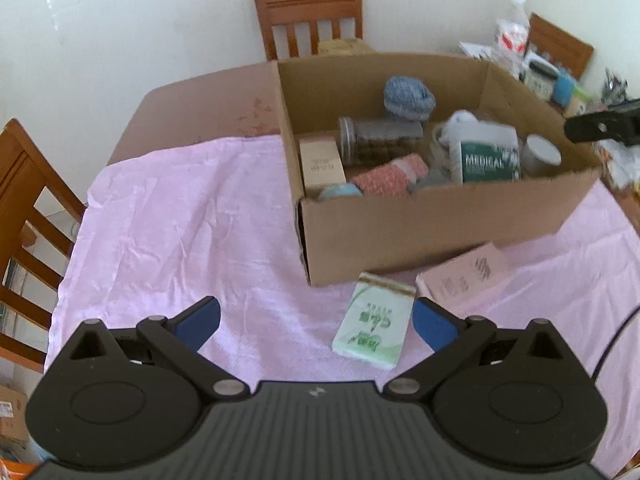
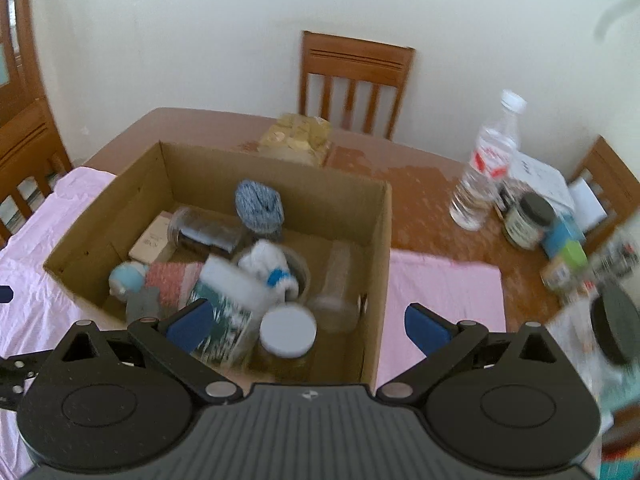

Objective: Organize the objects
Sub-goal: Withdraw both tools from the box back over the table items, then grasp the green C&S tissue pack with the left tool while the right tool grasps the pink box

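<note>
An open cardboard box [image 1: 440, 220] stands on a pink cloth [image 1: 180, 220] and holds jars, small boxes and rolled socks. It also shows in the right wrist view [image 2: 376, 264]. In front of it lie a green and white packet [image 1: 374, 322] and a pink box [image 1: 464, 278]. My left gripper [image 1: 316, 320] is open and empty, low over the cloth, with the green packet just inside its right finger. My right gripper [image 2: 306, 322] is open and empty above the box's near right corner, over a white-lidded jar [image 2: 287, 330].
A brown table [image 2: 420, 208] carries a water bottle [image 2: 486, 164], a dark-lidded jar [image 2: 528, 220], small boxes and papers at the right. A yellow packet [image 2: 296, 140] lies behind the box. Wooden chairs [image 2: 354, 80] stand at the far side and left.
</note>
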`<state>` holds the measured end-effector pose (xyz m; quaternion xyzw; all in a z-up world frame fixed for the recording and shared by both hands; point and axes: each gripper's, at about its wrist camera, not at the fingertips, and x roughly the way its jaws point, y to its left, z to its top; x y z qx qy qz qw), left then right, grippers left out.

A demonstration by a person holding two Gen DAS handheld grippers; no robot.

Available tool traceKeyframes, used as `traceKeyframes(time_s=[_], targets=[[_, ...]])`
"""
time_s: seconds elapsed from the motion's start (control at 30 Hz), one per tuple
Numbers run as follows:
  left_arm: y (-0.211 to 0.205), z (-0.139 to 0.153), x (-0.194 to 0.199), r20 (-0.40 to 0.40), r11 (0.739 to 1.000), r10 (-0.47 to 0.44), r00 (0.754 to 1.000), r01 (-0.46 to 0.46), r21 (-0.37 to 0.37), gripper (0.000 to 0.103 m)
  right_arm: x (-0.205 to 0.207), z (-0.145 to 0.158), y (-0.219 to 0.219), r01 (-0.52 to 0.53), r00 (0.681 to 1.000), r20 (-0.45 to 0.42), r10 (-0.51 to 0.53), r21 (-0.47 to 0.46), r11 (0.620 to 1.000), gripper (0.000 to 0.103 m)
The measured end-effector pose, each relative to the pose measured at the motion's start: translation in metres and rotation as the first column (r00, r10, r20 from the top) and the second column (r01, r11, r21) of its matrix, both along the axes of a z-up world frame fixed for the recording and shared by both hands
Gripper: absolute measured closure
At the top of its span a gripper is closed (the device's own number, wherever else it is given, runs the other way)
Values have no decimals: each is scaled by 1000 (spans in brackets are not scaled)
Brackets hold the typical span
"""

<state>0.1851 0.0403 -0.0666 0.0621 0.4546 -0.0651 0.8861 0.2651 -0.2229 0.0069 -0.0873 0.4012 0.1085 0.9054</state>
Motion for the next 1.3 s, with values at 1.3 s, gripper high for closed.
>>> traceKeyframes(time_s=[1.3], targets=[[25,-37,0,-70,986,-151,986,145,-87,1,-19,-131,85,172,973,-160,-167,19,985,0]])
